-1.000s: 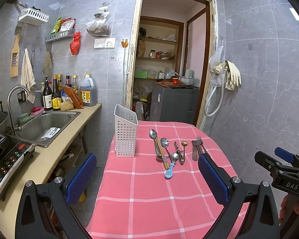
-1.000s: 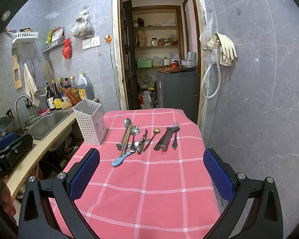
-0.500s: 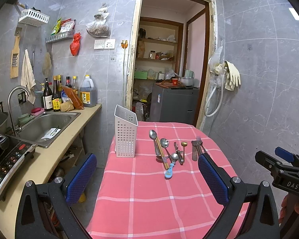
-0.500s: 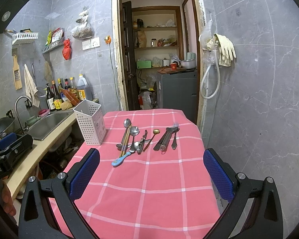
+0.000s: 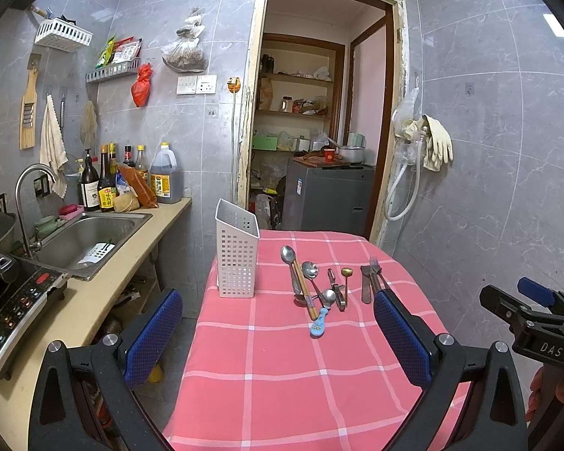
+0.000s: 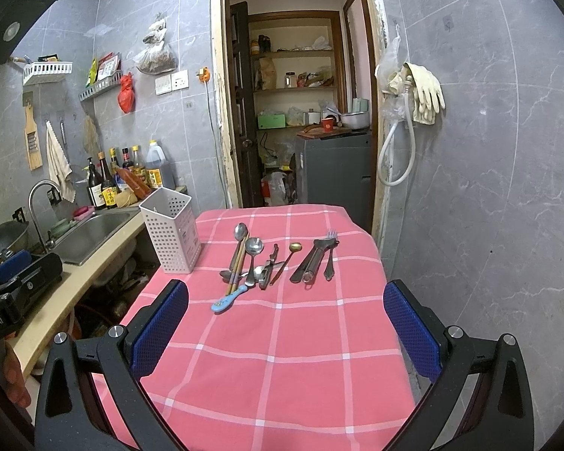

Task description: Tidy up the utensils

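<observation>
A white perforated utensil holder (image 5: 237, 253) stands at the far left of the pink checked table (image 5: 282, 368); it also shows in the right wrist view (image 6: 172, 230). Several utensils lie in a loose row beside it: spoons (image 5: 288, 259), chopsticks (image 5: 305, 293), a blue-handled spoon (image 5: 319, 322), a small gold spoon (image 6: 295, 248), a fork and knife (image 6: 329, 253). My left gripper (image 5: 278, 334) is open and empty, held back near the table's front. My right gripper (image 6: 285, 327) is open and empty, also well short of the utensils.
A counter with a steel sink (image 5: 82, 238), bottles (image 5: 105, 184) and an induction cooker (image 5: 11, 308) runs along the left. A doorway (image 5: 319, 131) to a pantry lies behind the table. A tiled wall with hanging gloves (image 5: 432, 143) is at the right.
</observation>
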Tool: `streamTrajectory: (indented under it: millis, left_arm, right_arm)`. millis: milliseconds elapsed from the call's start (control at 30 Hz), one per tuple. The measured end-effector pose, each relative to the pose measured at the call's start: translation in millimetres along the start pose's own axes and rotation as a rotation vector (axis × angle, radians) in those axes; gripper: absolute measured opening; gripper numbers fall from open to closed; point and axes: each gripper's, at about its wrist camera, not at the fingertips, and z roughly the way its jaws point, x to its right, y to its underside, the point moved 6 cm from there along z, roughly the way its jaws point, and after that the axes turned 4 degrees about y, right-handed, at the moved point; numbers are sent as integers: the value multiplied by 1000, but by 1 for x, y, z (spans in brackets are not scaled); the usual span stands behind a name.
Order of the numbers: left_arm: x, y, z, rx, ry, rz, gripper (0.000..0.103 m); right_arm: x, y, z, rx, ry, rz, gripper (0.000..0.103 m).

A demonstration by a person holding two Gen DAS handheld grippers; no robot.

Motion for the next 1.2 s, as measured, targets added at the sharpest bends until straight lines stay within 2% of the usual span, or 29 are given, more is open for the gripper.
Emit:
streamTrajectory:
  millis: [900,1200]
  left_arm:
    - [0,0,2,-2,3,-17,102]
    - [1,-27,11,3,20,-22,102]
  right_arm:
    - [0,1,3,2,8,7,102]
    - [5,-13,1,25,34,29,102]
